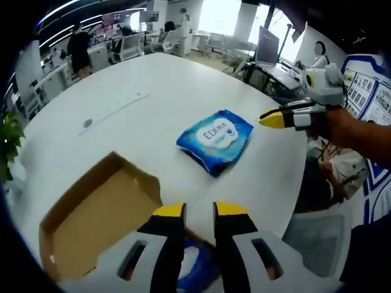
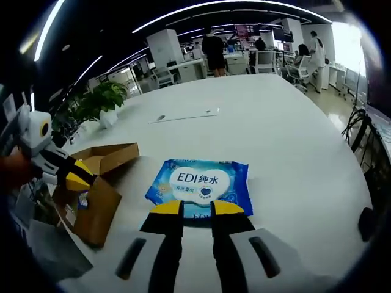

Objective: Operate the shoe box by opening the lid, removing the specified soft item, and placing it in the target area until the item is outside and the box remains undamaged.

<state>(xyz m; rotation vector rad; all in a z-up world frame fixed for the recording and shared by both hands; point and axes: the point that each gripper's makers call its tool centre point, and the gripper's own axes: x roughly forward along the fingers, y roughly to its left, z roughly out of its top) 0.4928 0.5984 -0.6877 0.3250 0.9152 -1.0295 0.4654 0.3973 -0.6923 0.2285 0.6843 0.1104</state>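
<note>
Right gripper view: wipes pack [image 2: 200, 183] lies just beyond claw [image 2: 197, 209].

White table [image 1: 153, 85] bears wipes pack [image 1: 215, 140], open cardboard box [image 1: 98, 213].

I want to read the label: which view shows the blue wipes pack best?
The right gripper view: the blue wipes pack lies close, facing the camera, print legible. The left gripper view shows it farther off, angled, its print smaller.
</note>
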